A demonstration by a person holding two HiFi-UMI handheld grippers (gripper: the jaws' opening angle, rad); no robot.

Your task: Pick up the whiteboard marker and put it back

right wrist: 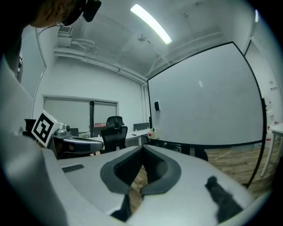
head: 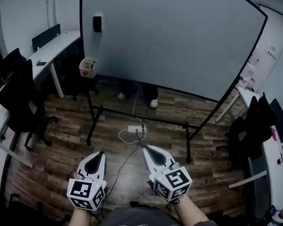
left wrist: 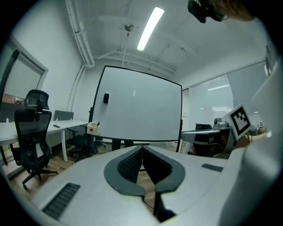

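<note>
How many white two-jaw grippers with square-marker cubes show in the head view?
2. The left gripper is low left, the right gripper low right of centre, both shut and empty, pointing toward the large white whiteboard. None looks hidden.

Wood floor [head: 58, 153], office chairs [head: 18, 98], desk [head: 59, 43]

The right claw [right wrist: 142, 150] is pressing its jaws together; the big whiteboard [right wrist: 208, 101] is standing at the frame's right.
</note>
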